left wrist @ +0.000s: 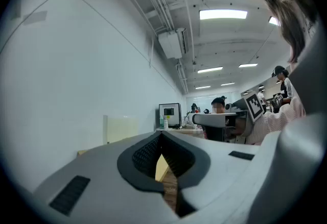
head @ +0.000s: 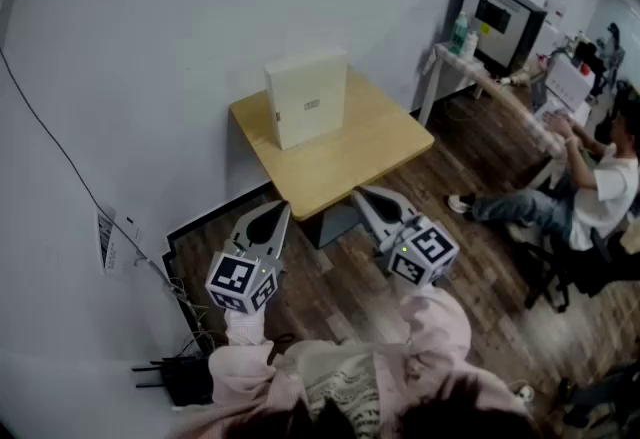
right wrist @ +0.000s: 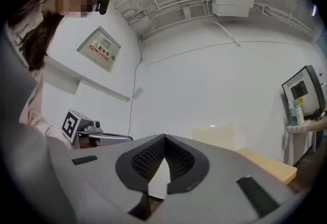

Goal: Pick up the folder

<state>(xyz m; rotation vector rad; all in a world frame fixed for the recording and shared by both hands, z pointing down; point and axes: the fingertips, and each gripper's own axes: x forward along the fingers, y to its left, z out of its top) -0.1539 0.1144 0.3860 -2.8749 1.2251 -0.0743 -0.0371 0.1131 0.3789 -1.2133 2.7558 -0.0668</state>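
A cream box-shaped folder (head: 307, 97) stands upright at the back of a small wooden table (head: 370, 152), against the white wall. It shows faintly in the left gripper view as the folder (left wrist: 122, 130) and in the right gripper view as the folder (right wrist: 213, 135). My left gripper (head: 281, 211) hovers below the table's front left edge, jaws shut and empty. My right gripper (head: 360, 195) hangs just off the front edge, also shut and empty. Both point level toward the table, well short of the folder.
To the right, a seated person (head: 590, 192) works at a long desk (head: 500, 87) with a monitor (head: 500, 22) and bottles. A black router (head: 185, 377) and cables lie on the wood floor at lower left. A white wall (head: 150, 47) backs the table.
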